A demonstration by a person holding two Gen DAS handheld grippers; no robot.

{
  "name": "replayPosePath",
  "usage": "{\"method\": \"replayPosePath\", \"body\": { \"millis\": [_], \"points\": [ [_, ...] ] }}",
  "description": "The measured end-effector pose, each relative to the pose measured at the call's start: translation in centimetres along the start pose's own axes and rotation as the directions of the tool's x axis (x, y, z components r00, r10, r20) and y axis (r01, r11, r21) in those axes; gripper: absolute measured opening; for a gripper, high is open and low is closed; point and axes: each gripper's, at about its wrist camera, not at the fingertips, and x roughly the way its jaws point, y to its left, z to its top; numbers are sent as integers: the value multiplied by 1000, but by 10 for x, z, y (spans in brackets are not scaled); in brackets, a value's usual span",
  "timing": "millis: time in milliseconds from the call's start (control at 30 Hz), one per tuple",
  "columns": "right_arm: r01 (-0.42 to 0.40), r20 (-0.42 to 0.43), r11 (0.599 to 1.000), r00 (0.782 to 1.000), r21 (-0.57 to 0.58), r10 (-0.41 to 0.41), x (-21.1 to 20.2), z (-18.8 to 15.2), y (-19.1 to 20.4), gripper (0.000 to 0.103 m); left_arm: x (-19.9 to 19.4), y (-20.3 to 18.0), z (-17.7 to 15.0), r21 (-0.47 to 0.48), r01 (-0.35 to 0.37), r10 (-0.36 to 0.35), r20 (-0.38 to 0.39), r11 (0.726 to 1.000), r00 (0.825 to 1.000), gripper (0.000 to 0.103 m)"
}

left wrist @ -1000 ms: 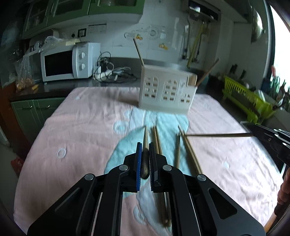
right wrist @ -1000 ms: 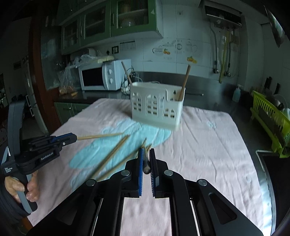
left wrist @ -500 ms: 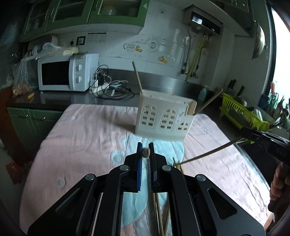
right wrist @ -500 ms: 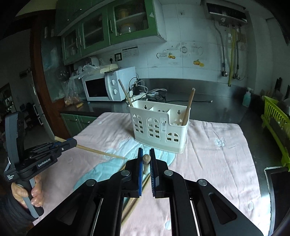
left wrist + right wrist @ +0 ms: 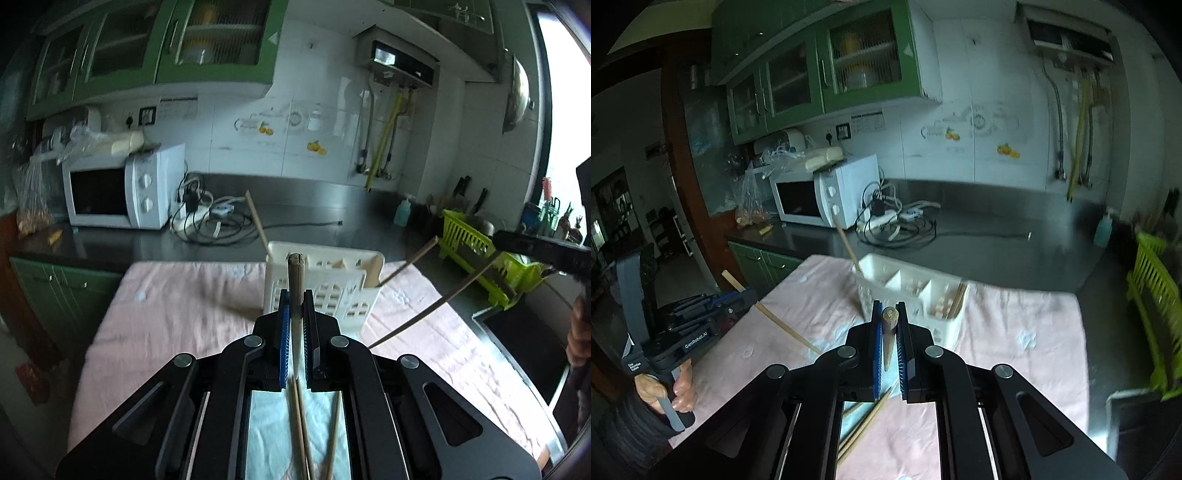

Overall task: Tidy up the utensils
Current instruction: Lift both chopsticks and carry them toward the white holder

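My left gripper [image 5: 296, 299] is shut on a wooden chopstick [image 5: 296, 273] whose blunt end sticks up past the fingertips. The white slotted utensil caddy [image 5: 332, 284] stands just beyond it with two sticks leaning inside. In the right wrist view, my right gripper [image 5: 889, 308] is shut on another chopstick [image 5: 889, 325], held above the caddy [image 5: 916, 288]. Each gripper shows in the other's view: the right gripper [image 5: 498, 236] with its long chopstick [image 5: 436, 306], and the left gripper [image 5: 750, 295] with its chopstick [image 5: 783, 325]. Several loose chopsticks [image 5: 299, 424] lie on the cloth below.
A pink cloth [image 5: 184, 306] with a pale blue patch covers the table. Behind it on the dark counter are a white microwave [image 5: 122, 195], tangled cables [image 5: 207, 221], and a soap bottle [image 5: 402, 210]. A lime green dish rack [image 5: 476, 247] stands at the right.
Both grippers have risen from the cloth, each lifting its chopstick clear. The sticks now tilt in the air, and the caddy sits closer and lower in both views.
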Motion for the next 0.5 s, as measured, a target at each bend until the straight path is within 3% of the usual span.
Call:
{"method": "replayPosePath", "body": {
  "millis": [200, 500],
  "points": [
    [24, 33, 999, 999, -21, -23, -11, 38, -12, 7, -8, -9, 52, 15, -3, 1, 87, 1000, 996, 5],
    [111, 30, 993, 993, -43, -110, 17, 71, -36, 7, 15, -20, 124, 24, -31, 26, 187, 999, 982, 5]
  ]
}}
